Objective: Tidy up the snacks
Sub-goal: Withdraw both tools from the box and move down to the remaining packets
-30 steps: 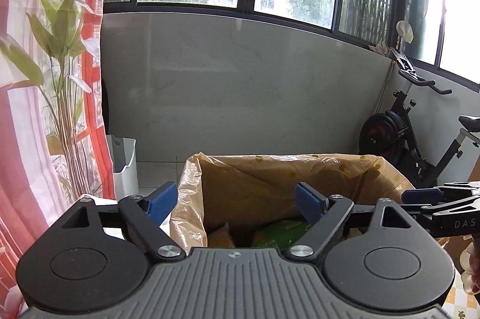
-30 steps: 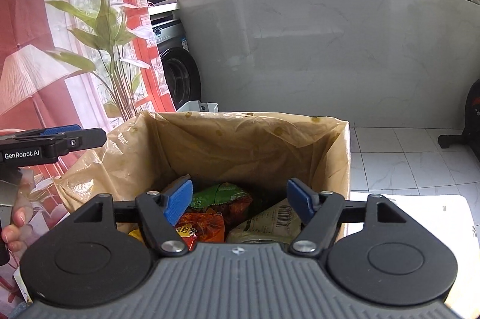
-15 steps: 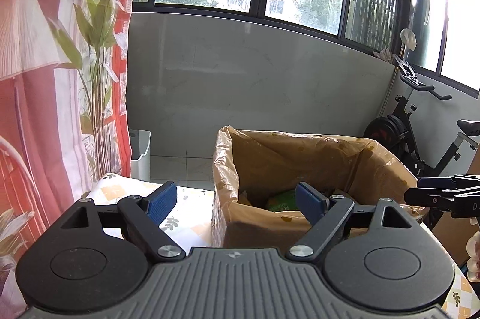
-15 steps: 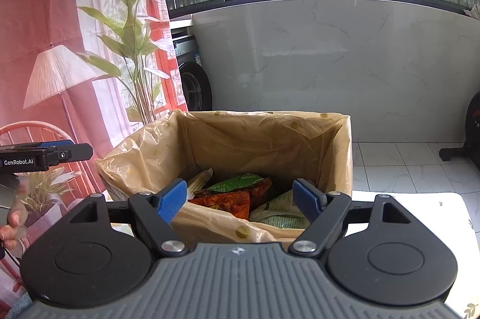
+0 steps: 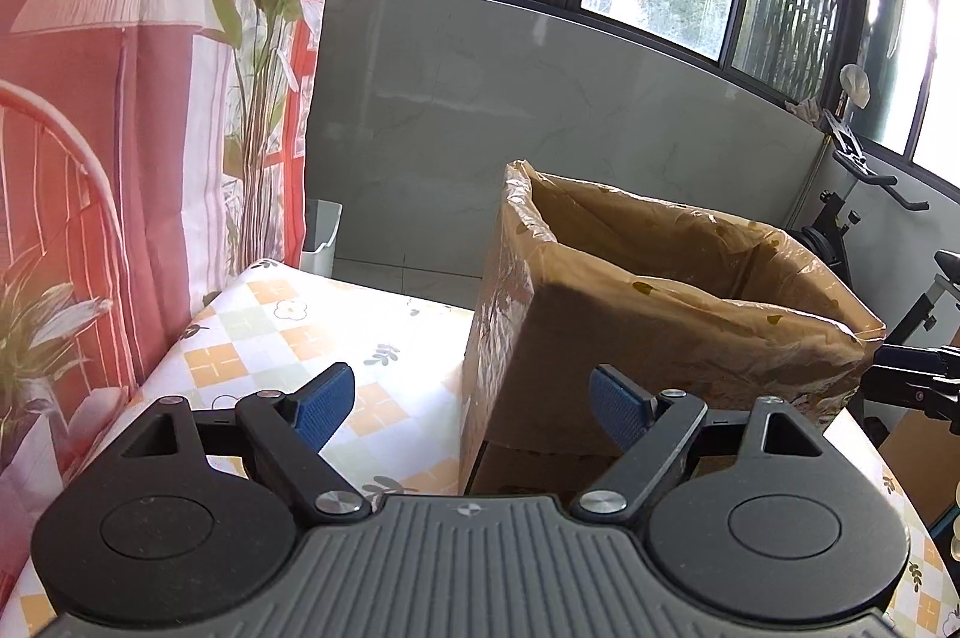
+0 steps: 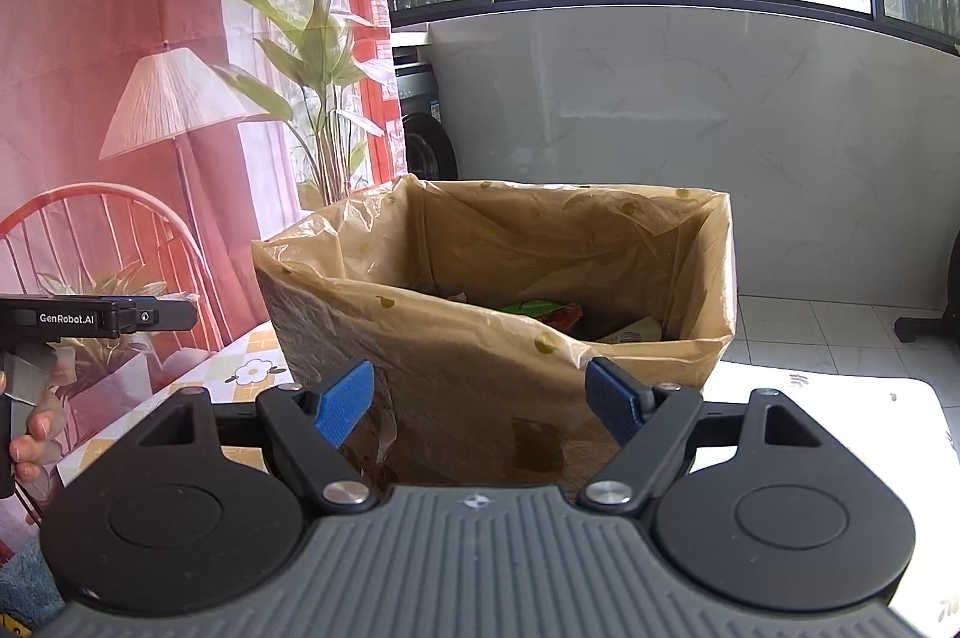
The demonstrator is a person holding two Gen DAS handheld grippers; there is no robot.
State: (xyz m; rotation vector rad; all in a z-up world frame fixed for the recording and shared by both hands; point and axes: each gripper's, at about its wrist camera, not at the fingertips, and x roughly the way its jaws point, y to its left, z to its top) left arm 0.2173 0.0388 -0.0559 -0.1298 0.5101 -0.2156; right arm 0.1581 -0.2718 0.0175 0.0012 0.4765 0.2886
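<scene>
Your snack packets point(image 6: 561, 317) lie deep in the cardboard box point(image 5: 576, 368) lined with a tan plastic bag point(image 6: 540, 242), which stands on the table. From your right wrist only a green, a red and a pale wrapper show above the near rim; from your left wrist the box's inside is hidden entirely. Your left gripper point(image 5: 471, 407) and right gripper point(image 6: 486, 398) both stand wide apart with nothing between the pads. The table wears a flower-check cloth point(image 5: 312, 338); a printed curtain point(image 5: 120, 98), marble wall and exercise bike point(image 5: 870, 218) surround it. A second ago both grippers looked down into the box from closer; you have drawn back.
</scene>
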